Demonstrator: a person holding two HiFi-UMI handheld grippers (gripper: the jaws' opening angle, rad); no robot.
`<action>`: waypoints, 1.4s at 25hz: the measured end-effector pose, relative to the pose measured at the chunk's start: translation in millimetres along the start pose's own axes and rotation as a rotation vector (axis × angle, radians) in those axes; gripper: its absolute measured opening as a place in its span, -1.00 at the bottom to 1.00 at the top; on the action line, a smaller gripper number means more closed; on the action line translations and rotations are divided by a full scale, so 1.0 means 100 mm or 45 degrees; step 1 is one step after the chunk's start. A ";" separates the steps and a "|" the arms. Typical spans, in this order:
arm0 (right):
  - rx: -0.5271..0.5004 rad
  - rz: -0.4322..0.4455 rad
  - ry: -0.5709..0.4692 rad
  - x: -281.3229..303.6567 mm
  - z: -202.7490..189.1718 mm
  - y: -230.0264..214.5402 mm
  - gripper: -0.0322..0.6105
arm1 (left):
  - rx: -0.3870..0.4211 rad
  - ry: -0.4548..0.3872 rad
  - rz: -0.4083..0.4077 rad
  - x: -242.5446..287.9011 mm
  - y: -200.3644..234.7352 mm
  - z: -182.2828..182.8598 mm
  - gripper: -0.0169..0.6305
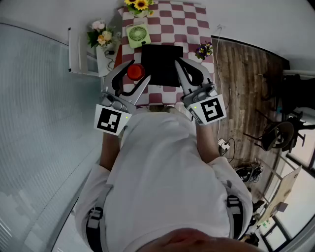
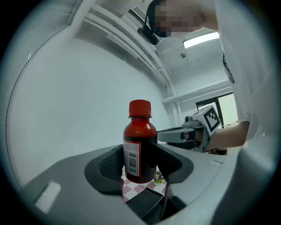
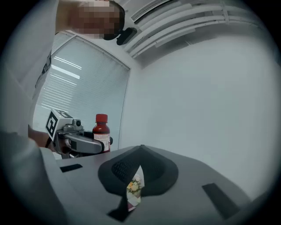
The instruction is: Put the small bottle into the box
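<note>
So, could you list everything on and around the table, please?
small bottle: one, red, held by left gripper
box: one, black, middle of tablecloth
tablecloth: one, red and white checks, under box
fan: one, green, behind box
sunflowers: one bunch, yellow, tablecloth's far edge
purple flowers: one bunch, right of box
pale flowers: one bunch, pink and white, left of tablecloth
left gripper: one, grey, shut on small bottle
right gripper: one, grey, jaws together, empty
</note>
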State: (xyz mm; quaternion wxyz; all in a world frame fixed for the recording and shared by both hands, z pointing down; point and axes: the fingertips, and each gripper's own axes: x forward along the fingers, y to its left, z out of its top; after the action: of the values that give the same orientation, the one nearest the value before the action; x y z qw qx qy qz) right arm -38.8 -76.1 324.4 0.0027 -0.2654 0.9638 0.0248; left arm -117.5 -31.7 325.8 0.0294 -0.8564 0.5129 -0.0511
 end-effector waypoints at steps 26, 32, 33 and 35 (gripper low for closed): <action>0.297 -0.139 0.130 -0.65 -0.82 -0.16 -0.89 | -0.031 0.078 0.030 0.16 0.33 -0.68 -0.27; 0.323 -0.163 0.143 -0.73 -0.93 -0.21 -0.89 | 0.098 0.274 -0.022 0.42 0.23 -1.25 -0.26; 0.327 -0.168 0.140 -0.73 -0.93 -0.22 -0.89 | 0.110 0.309 -0.036 0.45 0.21 -1.35 -0.26; 0.333 -0.178 0.133 -0.75 -0.93 -0.24 -0.89 | 0.123 0.375 -0.063 0.52 0.16 -1.56 -0.26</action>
State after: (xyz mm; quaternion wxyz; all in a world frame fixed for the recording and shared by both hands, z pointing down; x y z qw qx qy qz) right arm 38.4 -63.3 417.8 -0.0111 -0.3303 0.9368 -0.1151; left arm -125.6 -84.4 481.7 -0.0065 -0.8497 0.4873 -0.2015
